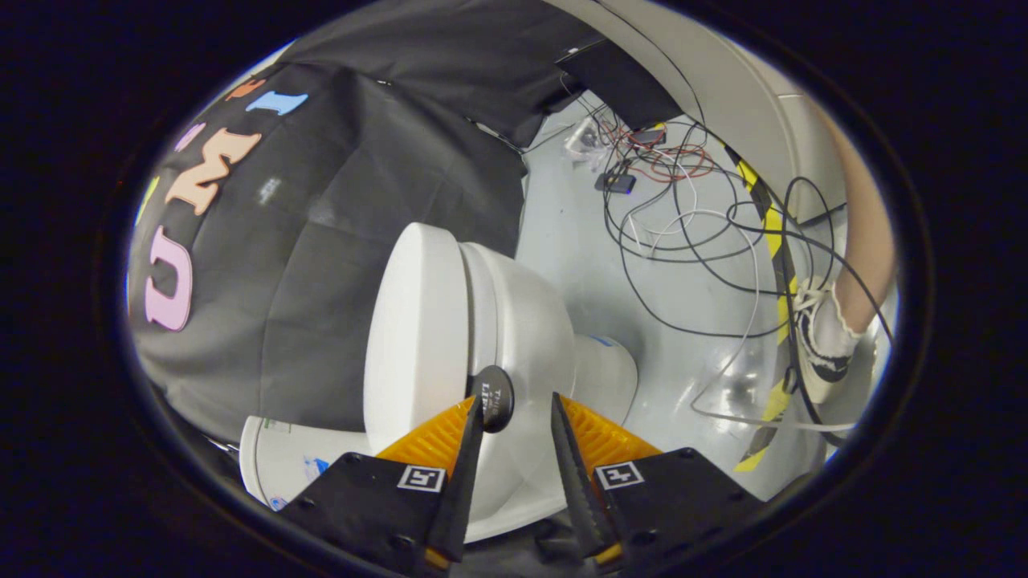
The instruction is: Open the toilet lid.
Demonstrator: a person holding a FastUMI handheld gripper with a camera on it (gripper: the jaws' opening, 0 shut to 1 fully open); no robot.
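Note:
The white toilet appears rolled on its side in the gripper view, its top facing the black cloth. Its flat lid (414,321) lies against the rim of the bowl (526,321). A small round black tab (494,399) sticks out at the front edge where lid and bowl meet. My gripper (516,401) is open right at that edge. The tab sits just inside one fingertip (476,413), touching or nearly touching it. The other fingertip (556,409) stands apart over the bowl's side. Nothing is pressed between the two fingers.
A tangle of black, white and red cables (683,217) lies on the grey floor (578,265) beyond the toilet. Yellow-black tape (775,241) runs along it. A person's leg and shoe (823,345) stand by the cables. A white container (281,457) sits beside the toilet's lid side.

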